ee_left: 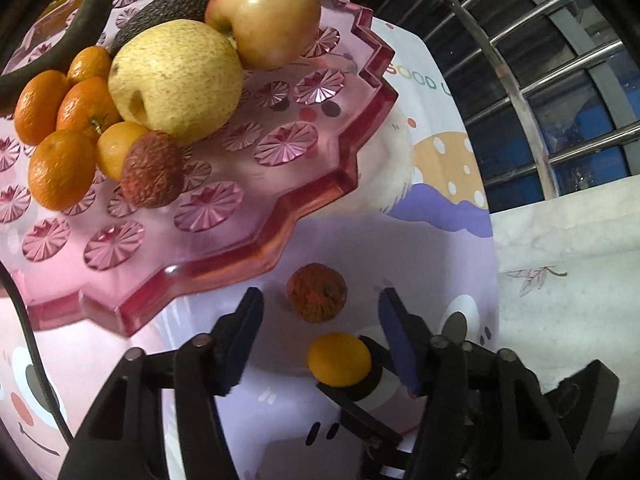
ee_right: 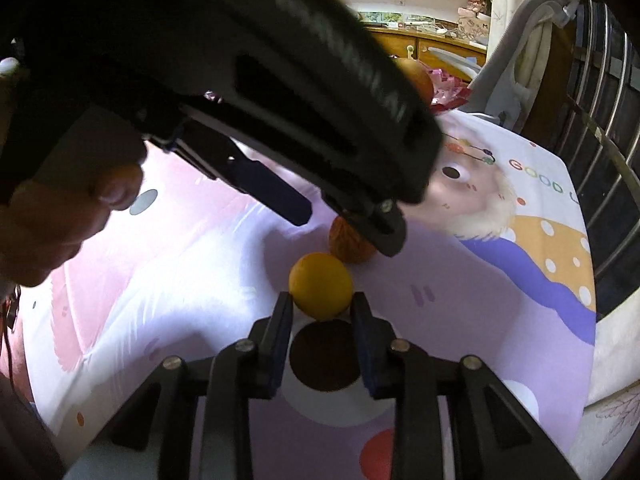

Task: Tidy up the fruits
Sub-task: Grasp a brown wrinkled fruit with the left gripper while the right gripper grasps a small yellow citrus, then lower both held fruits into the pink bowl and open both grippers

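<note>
A pink glass fruit plate [ee_left: 248, 236] holds an apple [ee_left: 266, 12], a pear [ee_left: 176, 80], several small oranges [ee_left: 60, 168], a lychee [ee_left: 152, 170], an avocado and a dark banana. On the cloth a loose lychee [ee_left: 317, 298] lies beside a small yellow-orange fruit [ee_left: 339, 359]. My left gripper [ee_left: 320, 300] is open, its fingers on either side of the loose lychee. My right gripper [ee_right: 322, 300] is shut on the yellow-orange fruit [ee_right: 321, 285] at its fingertips. The lychee [ee_right: 348, 246] lies just beyond it, partly hidden by the left gripper's body [ee_right: 280, 92].
The table wears a cartoon-print cloth [ee_right: 500, 280]. A metal window grille [ee_left: 540, 80] and a white marble sill [ee_left: 568, 248] stand to the right. A wooden cabinet and shelves [ee_right: 432, 40] are at the back. The hand [ee_right: 60, 216] holding the left gripper is at left.
</note>
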### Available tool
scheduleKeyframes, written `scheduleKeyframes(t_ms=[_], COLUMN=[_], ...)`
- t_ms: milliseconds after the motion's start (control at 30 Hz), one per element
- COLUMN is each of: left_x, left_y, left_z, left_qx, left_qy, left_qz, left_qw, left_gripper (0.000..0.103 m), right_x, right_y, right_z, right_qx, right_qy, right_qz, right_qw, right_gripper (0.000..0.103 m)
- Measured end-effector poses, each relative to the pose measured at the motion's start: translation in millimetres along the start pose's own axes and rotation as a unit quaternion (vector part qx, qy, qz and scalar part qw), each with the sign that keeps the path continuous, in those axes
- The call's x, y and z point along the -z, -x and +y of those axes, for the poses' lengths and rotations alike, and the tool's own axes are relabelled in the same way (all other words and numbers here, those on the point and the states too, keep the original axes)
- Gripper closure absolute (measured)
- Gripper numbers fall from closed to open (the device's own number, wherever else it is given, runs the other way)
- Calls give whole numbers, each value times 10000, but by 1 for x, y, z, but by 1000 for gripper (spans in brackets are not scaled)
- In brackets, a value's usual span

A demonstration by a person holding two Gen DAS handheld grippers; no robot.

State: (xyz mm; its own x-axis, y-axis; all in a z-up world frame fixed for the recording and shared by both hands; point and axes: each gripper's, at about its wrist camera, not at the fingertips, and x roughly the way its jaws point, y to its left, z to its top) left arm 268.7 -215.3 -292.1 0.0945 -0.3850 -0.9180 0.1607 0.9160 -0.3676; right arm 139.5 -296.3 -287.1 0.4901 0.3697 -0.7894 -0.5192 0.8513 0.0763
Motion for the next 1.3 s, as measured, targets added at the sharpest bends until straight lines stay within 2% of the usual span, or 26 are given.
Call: scheduleKeyframes(t_ms=[233, 433, 633, 867, 1033, 1133, 1300], left_x=[-5, -3, 5, 21, 23, 20, 10], left_y=[-9, -7, 16, 67, 107, 125, 136], left_z=[-6, 1, 9, 13, 25, 35, 56], left_qx=[-252, -217, -92, -27, 50, -18, -193], left_qy=[-116, -47, 68, 2, 82, 145, 249], left_qz=[57, 5, -148, -422, -845, -1143, -1382], left_qw=[9996, 9998, 9998, 9991, 9964, 9933, 9899], left_gripper=[72, 73, 73, 73, 73, 73, 73], right_x=[5, 12, 7, -21, -47, -66, -98], right_y=[11, 25, 30, 32, 42, 47, 41], right_z=[-9, -16, -27, -32, -27, -22, -15], right_qx=[83, 185, 319, 473, 442, 397, 427], right_qy=[-154, -333, -434, -344, -329, -356, -416], right_qz=[144, 138, 78, -90, -407, -700, -1040], right_qw=[9997, 9992, 9985, 9982, 9977, 9961, 9928], right_gripper=[73, 73, 73, 73, 73, 73, 73])
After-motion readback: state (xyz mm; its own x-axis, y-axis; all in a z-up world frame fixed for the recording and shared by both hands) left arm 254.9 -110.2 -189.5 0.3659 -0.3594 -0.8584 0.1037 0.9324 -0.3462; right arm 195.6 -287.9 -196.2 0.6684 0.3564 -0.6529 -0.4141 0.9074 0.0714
